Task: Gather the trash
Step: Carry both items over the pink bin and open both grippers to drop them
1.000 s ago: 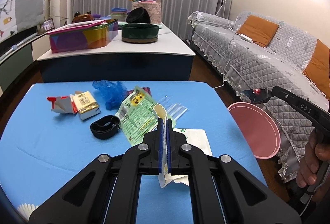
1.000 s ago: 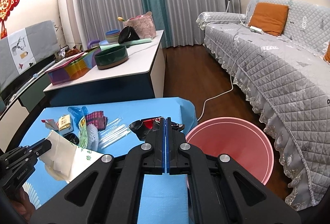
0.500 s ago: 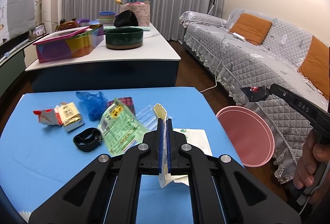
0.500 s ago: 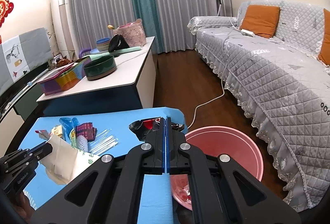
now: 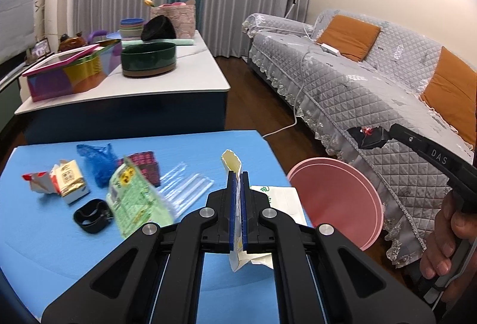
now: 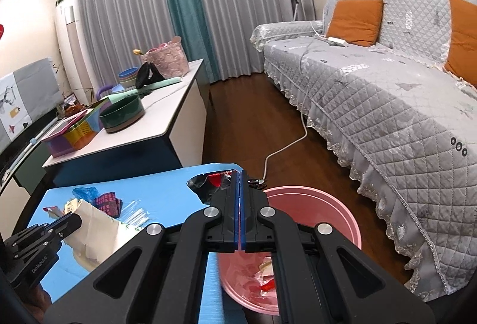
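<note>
Now, with the left tongs [image 5: 236, 201] clenched on the paper bag [image 5: 231, 163] over the table [image 5: 44, 234] and the right tongs [image 6: 240, 198] clenched on a dark wrapper [image 6: 205, 185], each should release only directly above the pink bin [image 6: 313, 204].

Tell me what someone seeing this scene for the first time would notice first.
Probably the pink bin on the floor beside the blue table, with scraps already inside. Both grippers hold trash: the left gripper is shut on a cream paper wrapper, the right gripper on a black and red wrapper. More litter lies on the table's far left.
</note>
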A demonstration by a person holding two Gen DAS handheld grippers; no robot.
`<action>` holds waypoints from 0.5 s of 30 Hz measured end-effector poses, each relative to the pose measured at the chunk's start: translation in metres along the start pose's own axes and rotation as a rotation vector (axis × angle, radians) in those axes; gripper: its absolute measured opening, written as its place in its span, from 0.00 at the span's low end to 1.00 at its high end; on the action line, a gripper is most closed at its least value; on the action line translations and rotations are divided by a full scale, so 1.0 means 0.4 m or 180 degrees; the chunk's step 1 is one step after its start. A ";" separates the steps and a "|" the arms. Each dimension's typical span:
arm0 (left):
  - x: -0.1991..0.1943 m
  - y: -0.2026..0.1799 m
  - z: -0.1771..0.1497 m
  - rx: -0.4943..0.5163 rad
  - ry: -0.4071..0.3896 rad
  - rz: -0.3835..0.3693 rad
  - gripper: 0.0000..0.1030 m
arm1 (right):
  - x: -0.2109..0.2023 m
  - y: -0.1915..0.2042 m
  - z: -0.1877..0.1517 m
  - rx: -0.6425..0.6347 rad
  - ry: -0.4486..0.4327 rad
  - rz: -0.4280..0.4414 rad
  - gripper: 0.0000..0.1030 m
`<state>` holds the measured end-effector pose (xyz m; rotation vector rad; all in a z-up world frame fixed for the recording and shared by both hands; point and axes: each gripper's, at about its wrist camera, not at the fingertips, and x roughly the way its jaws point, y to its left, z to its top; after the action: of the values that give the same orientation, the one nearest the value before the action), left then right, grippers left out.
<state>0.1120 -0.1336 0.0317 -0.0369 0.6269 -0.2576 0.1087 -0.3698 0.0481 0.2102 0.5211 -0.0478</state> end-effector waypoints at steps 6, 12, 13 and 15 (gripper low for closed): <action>0.031 -0.043 0.016 0.0052 0.0008 -0.0091 0.03 | 0.010 -0.034 -0.001 0.0062 0.0018 -0.0050 0.00; 0.065 -0.090 0.031 0.0117 0.0017 -0.0185 0.03 | 0.021 -0.063 0.000 0.0115 0.0033 -0.0098 0.00; 0.070 -0.096 0.033 0.0124 0.0019 -0.0195 0.03 | 0.023 -0.069 0.000 0.0124 0.0036 -0.0108 0.00; 0.084 -0.112 0.036 0.0143 0.0028 -0.0229 0.03 | 0.025 -0.079 0.001 0.0148 0.0038 -0.0123 0.00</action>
<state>0.1365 -0.1860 0.0291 -0.0152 0.6290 -0.3416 0.1145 -0.4007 0.0375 0.2461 0.5363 -0.0963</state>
